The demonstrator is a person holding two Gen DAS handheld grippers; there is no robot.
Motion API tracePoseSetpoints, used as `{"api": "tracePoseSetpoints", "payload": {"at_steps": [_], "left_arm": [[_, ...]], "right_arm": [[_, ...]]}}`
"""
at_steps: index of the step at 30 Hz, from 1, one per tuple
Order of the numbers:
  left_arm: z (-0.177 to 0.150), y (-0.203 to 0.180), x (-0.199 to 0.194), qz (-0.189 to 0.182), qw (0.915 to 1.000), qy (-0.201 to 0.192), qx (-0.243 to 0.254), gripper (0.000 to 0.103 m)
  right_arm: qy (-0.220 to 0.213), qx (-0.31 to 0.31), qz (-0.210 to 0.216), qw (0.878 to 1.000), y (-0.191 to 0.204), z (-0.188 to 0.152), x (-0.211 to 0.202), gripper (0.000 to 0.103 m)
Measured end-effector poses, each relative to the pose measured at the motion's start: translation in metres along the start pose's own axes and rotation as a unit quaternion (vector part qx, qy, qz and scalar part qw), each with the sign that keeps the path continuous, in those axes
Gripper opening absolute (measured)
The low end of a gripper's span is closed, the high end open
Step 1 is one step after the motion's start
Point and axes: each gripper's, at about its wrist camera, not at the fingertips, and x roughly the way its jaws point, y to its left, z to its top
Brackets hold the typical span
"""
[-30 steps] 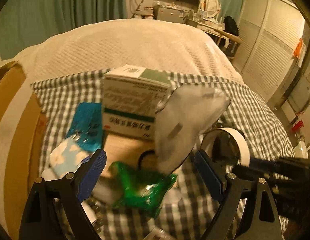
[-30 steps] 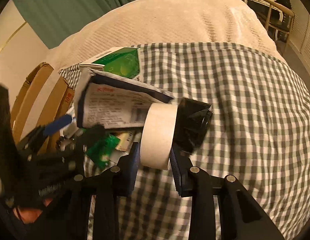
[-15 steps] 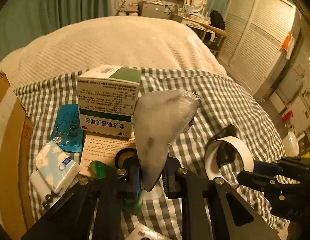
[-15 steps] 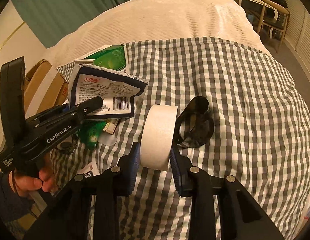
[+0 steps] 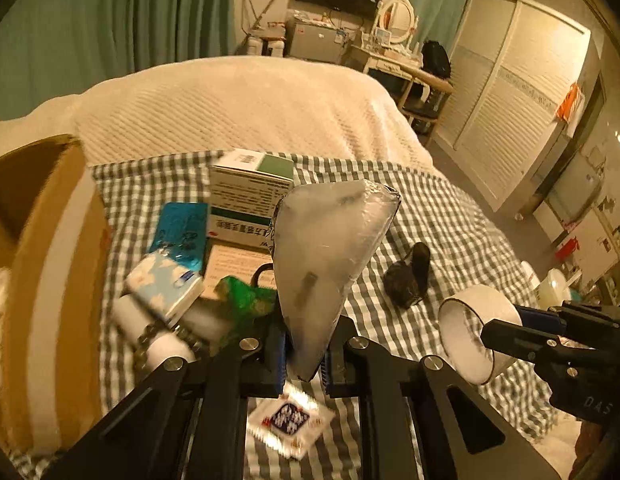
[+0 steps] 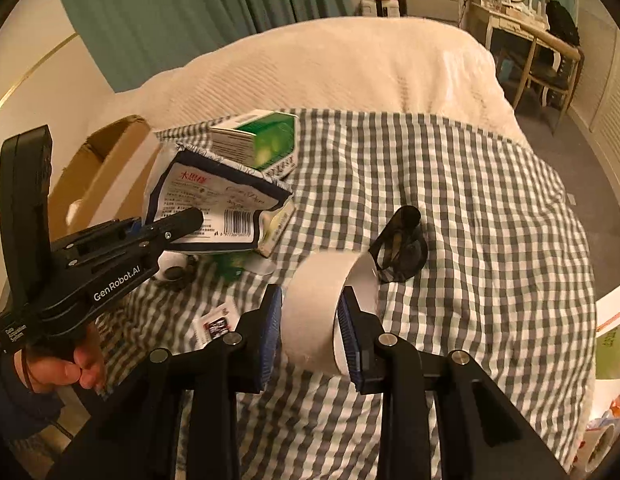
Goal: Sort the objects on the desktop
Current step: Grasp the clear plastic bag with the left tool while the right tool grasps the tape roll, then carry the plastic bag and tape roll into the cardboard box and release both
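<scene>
My left gripper (image 5: 304, 354) is shut on a white plastic pouch (image 5: 329, 264) and holds it above the checked cloth (image 5: 449, 240). The pouch's printed side shows in the right wrist view (image 6: 218, 212), with the left gripper (image 6: 190, 216) on it. My right gripper (image 6: 310, 332) is shut on a white tape roll (image 6: 329, 312), held above the cloth (image 6: 469, 200). The roll also shows in the left wrist view (image 5: 473, 336). A green-and-white medicine box (image 5: 250, 196), a blue blister pack (image 5: 182, 228), a tissue pack (image 5: 166, 284), a green wrapper (image 5: 246, 300) and a small sachet (image 5: 290, 428) lie on the cloth.
A brown cardboard box (image 5: 42, 280) stands at the left edge of the cloth. A black clip-like object (image 5: 409, 276) lies on the cloth at centre right, also seen in the right wrist view (image 6: 401, 244). A cream bedspread (image 5: 250, 112) lies beyond the cloth.
My left gripper closed on the white pouch and lifted it off the pile. My right gripper raised the tape roll away from the black object.
</scene>
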Motion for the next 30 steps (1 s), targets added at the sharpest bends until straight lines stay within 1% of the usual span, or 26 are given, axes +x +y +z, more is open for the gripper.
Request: {"api": "tracePoseSetpoints", "payload": {"at_steps": [2,7,10,13,16,22,30], "left_arm": [[-0.002,0.003,-0.017,0.003,0.9999,-0.006,-0.01,0.013],[-0.005,0.017,-0.065,0.014,0.999,-0.036,-0.021,0.013],[-0.004,0.027,-0.086,0.022,0.998,-0.055,-0.024,0.013],[-0.001,0.041,-0.109,0.033,0.9964,-0.073,-0.028,0.013],[0.001,0.06,-0.129,0.039,0.994,-0.091,-0.047,0.013],[0.004,0.103,-0.152,0.057,0.9887,-0.11,-0.084,0.013],[-0.008,0.176,-0.17,0.106,0.9777,-0.119,-0.137,0.013]], "right_arm": [[-0.008,-0.004,0.004,1.0,0.01,-0.003,-0.014,0.022],[-0.027,-0.028,0.015,0.999,0.047,-0.004,-0.046,0.022],[-0.037,-0.043,0.023,0.998,0.07,-0.005,-0.063,0.022],[-0.045,-0.06,0.028,0.997,0.094,-0.006,-0.078,0.022],[-0.053,-0.078,0.032,0.995,0.119,-0.004,-0.09,0.022],[-0.071,-0.112,0.053,0.99,0.175,0.006,-0.099,0.022],[-0.077,-0.145,0.111,0.98,0.25,0.026,-0.084,0.022]]}}
